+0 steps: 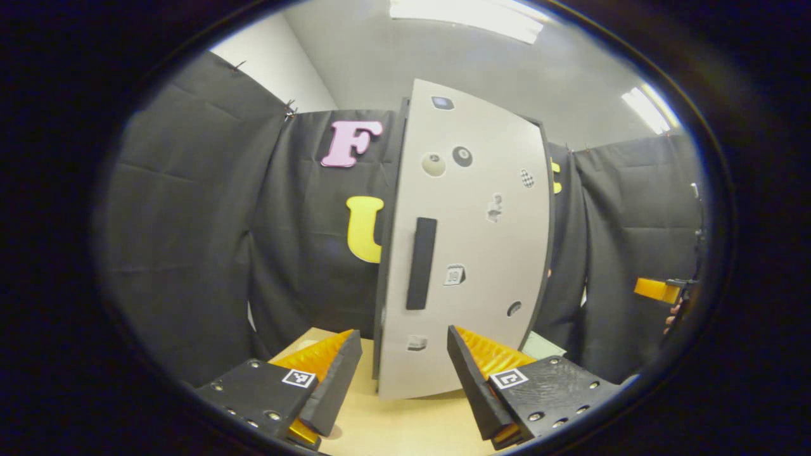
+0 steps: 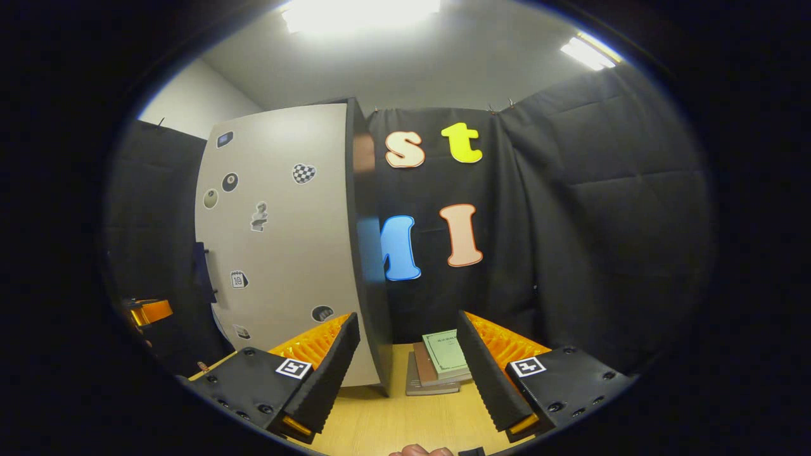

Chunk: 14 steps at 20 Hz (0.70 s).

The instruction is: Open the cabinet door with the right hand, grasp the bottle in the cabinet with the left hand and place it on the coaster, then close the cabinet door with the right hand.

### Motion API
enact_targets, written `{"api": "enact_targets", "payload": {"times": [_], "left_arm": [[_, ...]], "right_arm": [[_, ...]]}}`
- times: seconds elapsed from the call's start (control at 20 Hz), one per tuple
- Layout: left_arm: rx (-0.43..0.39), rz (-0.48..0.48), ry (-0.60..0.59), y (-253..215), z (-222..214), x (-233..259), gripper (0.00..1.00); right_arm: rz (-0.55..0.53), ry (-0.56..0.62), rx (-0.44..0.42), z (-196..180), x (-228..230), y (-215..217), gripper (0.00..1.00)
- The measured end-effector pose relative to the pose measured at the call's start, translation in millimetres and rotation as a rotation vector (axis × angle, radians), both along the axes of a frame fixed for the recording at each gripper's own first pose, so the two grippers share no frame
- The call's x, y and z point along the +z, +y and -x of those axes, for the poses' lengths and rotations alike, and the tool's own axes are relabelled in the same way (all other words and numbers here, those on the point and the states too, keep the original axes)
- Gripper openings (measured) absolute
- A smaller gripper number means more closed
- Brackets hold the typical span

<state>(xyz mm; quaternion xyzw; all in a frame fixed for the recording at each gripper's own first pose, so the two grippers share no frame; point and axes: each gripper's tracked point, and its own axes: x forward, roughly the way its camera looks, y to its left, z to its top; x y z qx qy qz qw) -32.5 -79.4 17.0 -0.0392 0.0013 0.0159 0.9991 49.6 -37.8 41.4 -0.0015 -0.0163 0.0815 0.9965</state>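
Note:
The cabinet stands on the wooden table with its white door (image 1: 475, 253) closed, and stickers dot the door. A black vertical handle (image 1: 421, 263) sits near the door's left edge. My left gripper (image 1: 402, 335) faces the door a short way off, open with nothing between its fingers. In the right gripper view the same door (image 2: 279, 253) is to the left, its handle (image 2: 201, 272) seen side-on. My right gripper (image 2: 407, 318) is open and empty, pointing past the cabinet's dark right side (image 2: 367, 253). The closed door hides the cabinet's inside.
A small stack of books (image 2: 440, 361) lies on the table (image 2: 393, 418) right of the cabinet. The other gripper (image 1: 659, 290) hangs at the far right of the left gripper view, held by a hand. Black cloth walls close in behind.

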Motion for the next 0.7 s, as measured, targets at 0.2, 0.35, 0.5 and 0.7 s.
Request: {"api": "enact_targets", "payload": {"times": [0.2, 0.35, 0.5, 0.7], "left_arm": [[-0.015, -0.046, -0.036, -33.8, -6.1, 11.9, 0.84], [-0.013, -0.006, -0.066, -54.9, -13.3, 15.4, 0.82], [-0.009, 0.015, -0.086, -77.0, -19.8, 17.8, 0.84], [0.001, -0.019, -0.089, -106.0, -27.8, 17.0, 0.81]], "right_arm": [[-0.012, 0.026, -0.018, 0.2, -13.2, -29.4, 0.92], [0.002, 0.032, -0.026, -0.4, -20.8, -53.6, 0.98], [-0.004, 0.034, -0.007, -7.1, -22.6, -73.8, 0.98], [-0.036, 0.045, 0.071, -23.0, -22.5, -79.0, 0.93]]}}
